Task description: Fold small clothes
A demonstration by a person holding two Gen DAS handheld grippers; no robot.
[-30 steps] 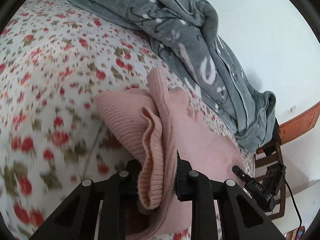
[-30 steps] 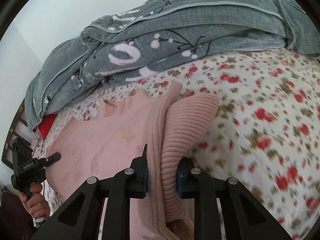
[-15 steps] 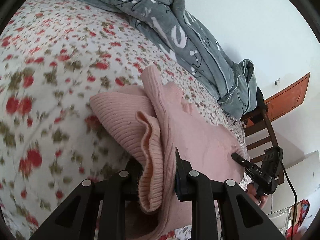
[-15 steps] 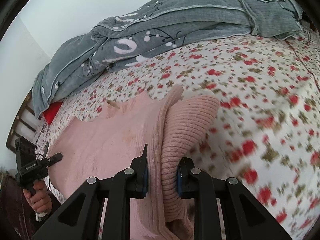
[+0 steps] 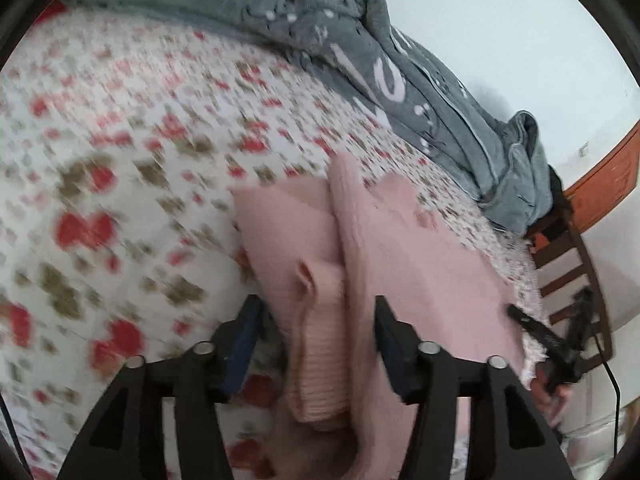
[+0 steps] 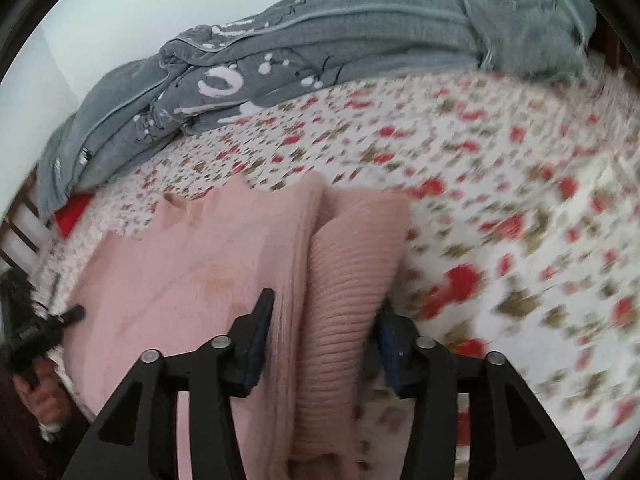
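So both grippers have just let go at pretty much the same moment: a second back each one was pinching a ribbed edge of the pink knit sweater (image 5: 420, 264), and now the left gripper (image 5: 316, 320) has its jaws swung roughly halfway apart, with the bunched cuff sitting loose between them and a clear gap on the left-hand pad. Same deal with the right gripper (image 6: 324, 316), jaws just opened about as far, ribbed fold lying between the pads but not squeezed by them. My read is that this fold has been laid down and released, so the sweater is partway folded and another fold probably comes next. It's lying flat-ish on the floral bedsheet (image 6: 500, 184), near the edge of the bed. Counting stuff: one pink sweater, two grippers, one rumpled grey blanket (image 6: 320, 48) along the far side, one wooden chair (image 5: 568, 264) off the bed's corner. No other small clothes that I can spot.
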